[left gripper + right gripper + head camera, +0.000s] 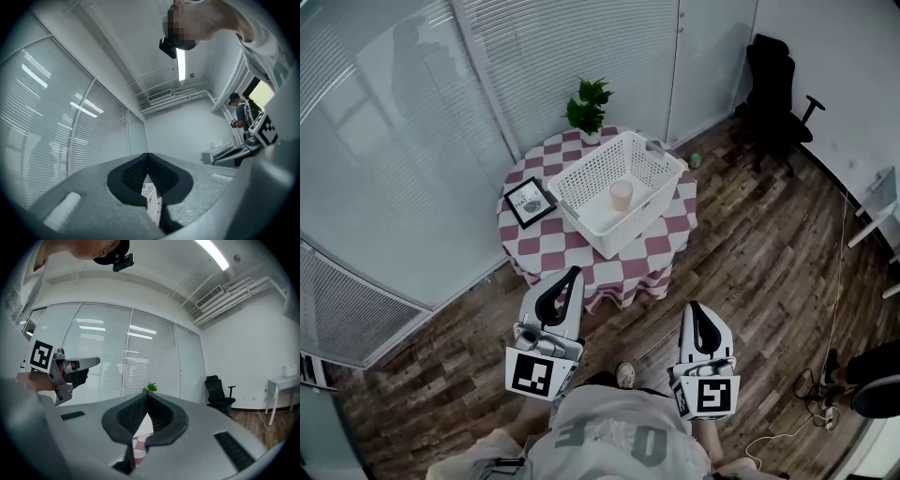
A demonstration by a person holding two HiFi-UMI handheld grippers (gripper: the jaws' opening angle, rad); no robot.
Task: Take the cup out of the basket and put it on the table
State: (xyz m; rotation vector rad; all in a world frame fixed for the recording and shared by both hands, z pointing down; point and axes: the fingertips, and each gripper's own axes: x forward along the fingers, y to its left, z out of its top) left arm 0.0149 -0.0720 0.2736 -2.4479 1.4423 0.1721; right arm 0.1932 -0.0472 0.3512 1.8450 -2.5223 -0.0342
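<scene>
A pale pink cup (621, 195) stands upright inside a white perforated basket (582, 181) on a small round table with a red-and-white checked cloth (532, 247). Both grippers hang close to my body, well short of the table. My left gripper (573, 274) is shut with nothing in it; its tips meet in the left gripper view (148, 155), where a sliver of the basket (149, 191) shows behind them. My right gripper (692, 308) is also shut and empty, tips touching in the right gripper view (147, 395).
On the table stand a potted plant (588, 108) at the far edge and a black framed picture (529, 202) to the basket's left. A black office chair (776, 90) is at the back right. Glass walls with blinds lie left and behind. Cables (825, 394) trail on the wood floor.
</scene>
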